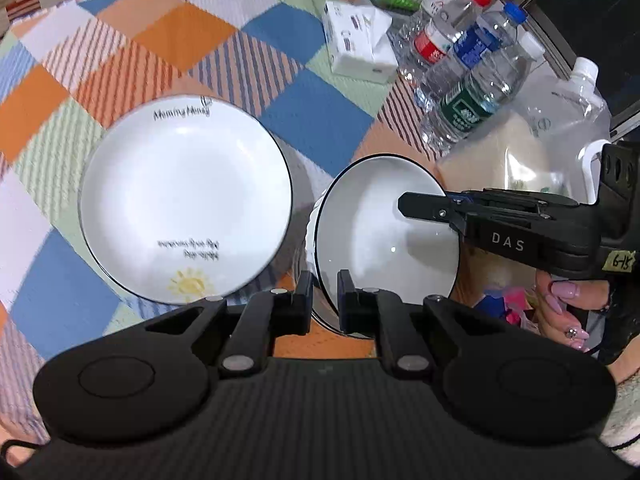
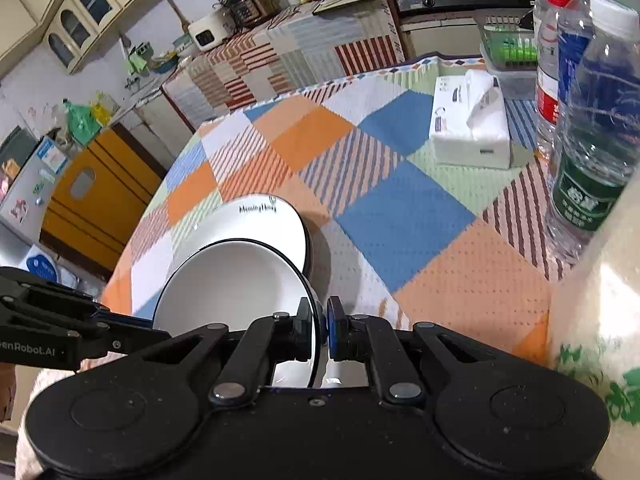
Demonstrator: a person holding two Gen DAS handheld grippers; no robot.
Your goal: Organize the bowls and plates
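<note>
Both grippers were on the bowl (image 1: 384, 236) together! The left gripper (image 1: 325, 300) had its fingers pinched narrow on the near rim, one inside, one outside. The right gripper (image 2: 319, 330) clamped the opposite rim the same way, blue pads showing. The bowl was tipped up on edge, lifted off the cloth (image 1: 312, 120), just beside the plate (image 1: 184, 200).

The plate sat flat on the checked cloth, and from the right wrist view there looked to be a dark rim under it, so possibly a stack already, though that could not be settled. My read: the job was midway. The bowl was in hand and not yet placed; setting it down on or next to the plate remained.

Now the writing. The plate's far rim read something like "Morning Honey", with a small sun drawn at the near rim and more script too blurred to read. The right gripper's arm carried "DAS" and a tag "6-15"; the left one's arm showed "enRobot.AI", cut off at the frame. Bottles (image 1: 468, 64) stood behind with red, blue and green labels, text unreadable, and a tissue pack (image 1: 360, 40) lay beside them.
</note>
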